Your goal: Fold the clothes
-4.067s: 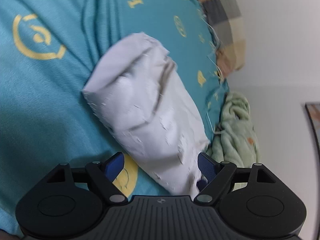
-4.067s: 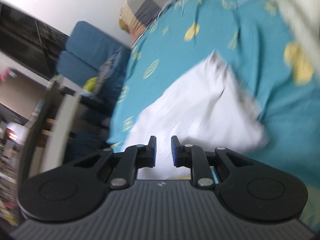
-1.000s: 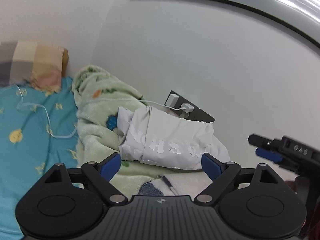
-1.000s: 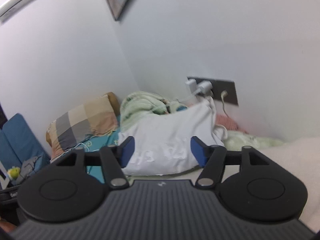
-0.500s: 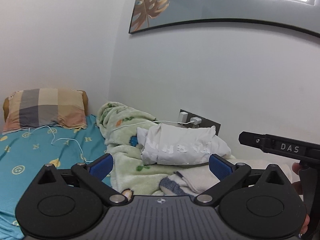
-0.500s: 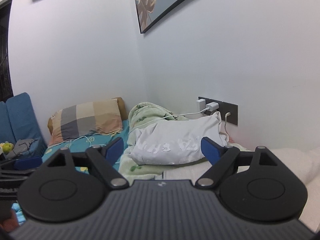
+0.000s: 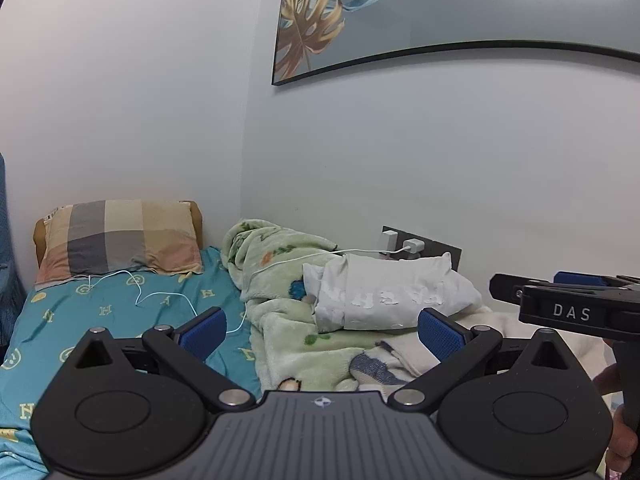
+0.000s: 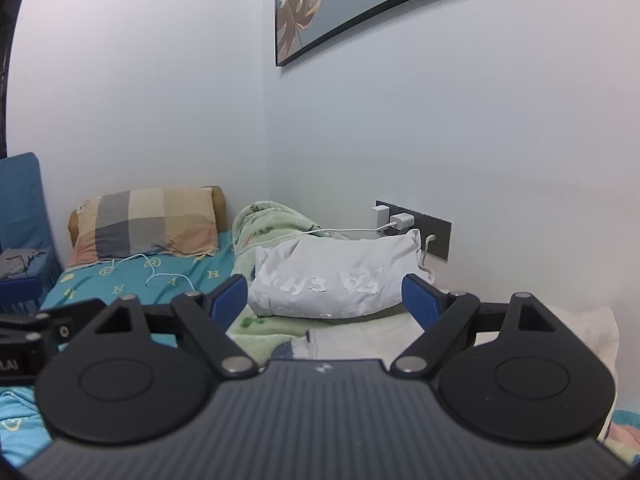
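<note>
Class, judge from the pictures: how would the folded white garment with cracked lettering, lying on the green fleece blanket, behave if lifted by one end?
The folded white garment would probably droop and unfold, being soft creased cloth. It likely weighs little. The green fleece blanket may cling slightly.

Checked pillow (image 7: pixel 116 236), green blanket (image 7: pixel 280 276), framed leaf picture (image 7: pixel 400 16)

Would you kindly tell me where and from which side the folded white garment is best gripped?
Probably the white garment's near long edge, approached level from the front: it lies as a low, wide bundle on the green blanket, wall and charger cable close behind.
</note>
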Available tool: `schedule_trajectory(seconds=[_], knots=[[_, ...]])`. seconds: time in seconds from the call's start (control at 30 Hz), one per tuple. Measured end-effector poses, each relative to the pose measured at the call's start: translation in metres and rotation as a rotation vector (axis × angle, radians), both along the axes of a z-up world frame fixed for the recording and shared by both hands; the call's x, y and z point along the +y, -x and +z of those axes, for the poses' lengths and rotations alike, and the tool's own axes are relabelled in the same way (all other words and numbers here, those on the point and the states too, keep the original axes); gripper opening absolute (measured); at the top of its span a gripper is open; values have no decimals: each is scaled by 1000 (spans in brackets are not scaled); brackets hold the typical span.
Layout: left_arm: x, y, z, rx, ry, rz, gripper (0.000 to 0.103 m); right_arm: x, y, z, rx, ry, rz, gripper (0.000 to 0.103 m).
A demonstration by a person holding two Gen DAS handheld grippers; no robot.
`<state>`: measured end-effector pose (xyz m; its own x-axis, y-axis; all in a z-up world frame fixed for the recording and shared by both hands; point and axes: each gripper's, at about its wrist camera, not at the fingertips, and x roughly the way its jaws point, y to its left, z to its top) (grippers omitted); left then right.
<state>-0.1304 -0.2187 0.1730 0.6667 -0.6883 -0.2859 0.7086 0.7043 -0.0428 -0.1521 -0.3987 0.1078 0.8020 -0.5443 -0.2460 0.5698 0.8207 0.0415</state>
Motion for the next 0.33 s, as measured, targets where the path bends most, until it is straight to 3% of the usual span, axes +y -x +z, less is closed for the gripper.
schedule_trajectory(seconds=[0.33], knots=[[5, 3, 2, 0, -10, 5, 102, 9, 2, -1, 23, 0, -2, 86]])
